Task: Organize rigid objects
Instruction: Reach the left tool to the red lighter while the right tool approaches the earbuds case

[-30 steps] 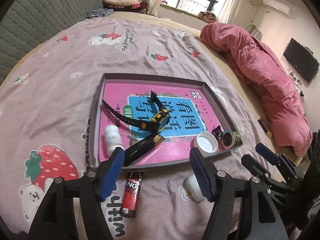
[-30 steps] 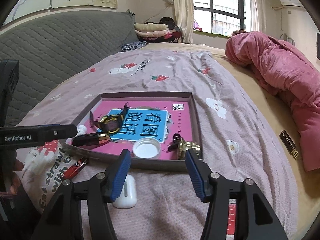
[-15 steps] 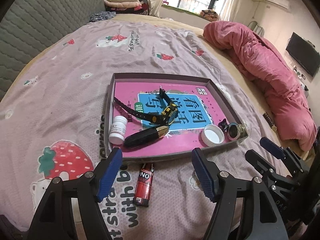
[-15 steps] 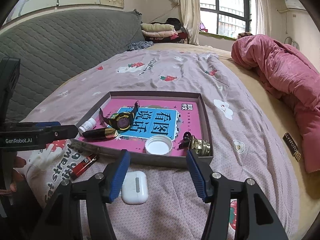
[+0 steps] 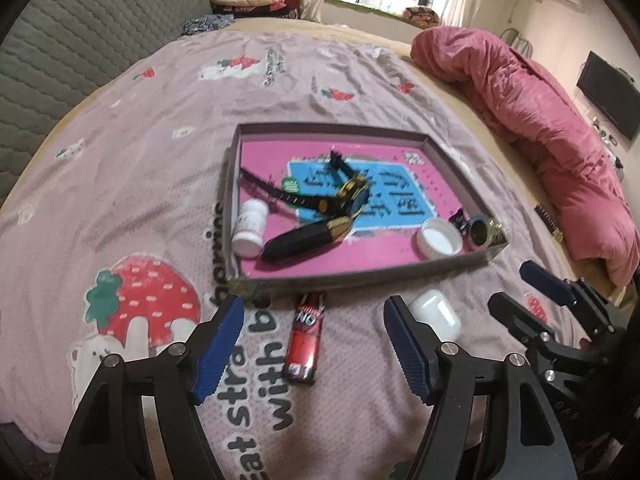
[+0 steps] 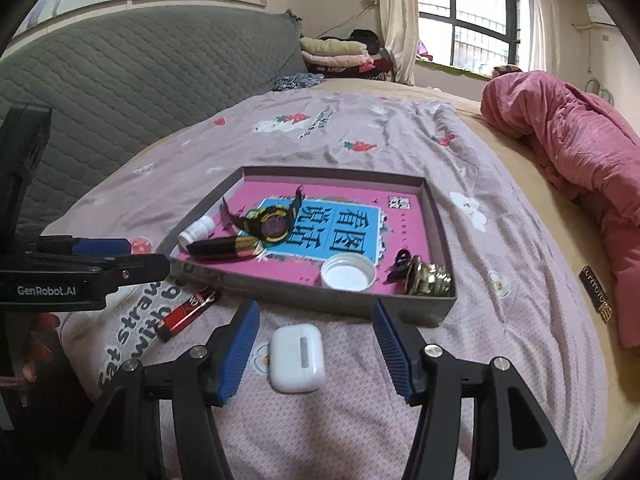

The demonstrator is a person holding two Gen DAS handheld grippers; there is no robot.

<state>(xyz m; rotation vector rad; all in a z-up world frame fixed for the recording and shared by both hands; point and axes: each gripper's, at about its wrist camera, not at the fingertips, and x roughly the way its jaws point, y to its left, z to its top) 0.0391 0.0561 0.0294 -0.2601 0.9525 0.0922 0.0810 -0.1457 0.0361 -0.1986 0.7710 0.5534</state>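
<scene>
Right gripper (image 6: 314, 346) jaws apart, empty — white earbud case (image 6: 297, 358) lies right between tips, long axis pointing toward tray (image 6: 360, 308). Left gripper (image 5: 314, 346) open too — red lighter (image 5: 306, 340) between its tips.

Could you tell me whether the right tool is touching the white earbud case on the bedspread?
Apart. The right wrist view shows the white earbud case lying on the bedspread between the right tool, with bare fabric showing on both sides.

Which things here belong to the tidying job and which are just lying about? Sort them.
Job:
tray
red lighter
white earbud case
watch
pill bottle
white lid
black tube

Lying about:
pink quilt
folded clothes
wall screen
</scene>
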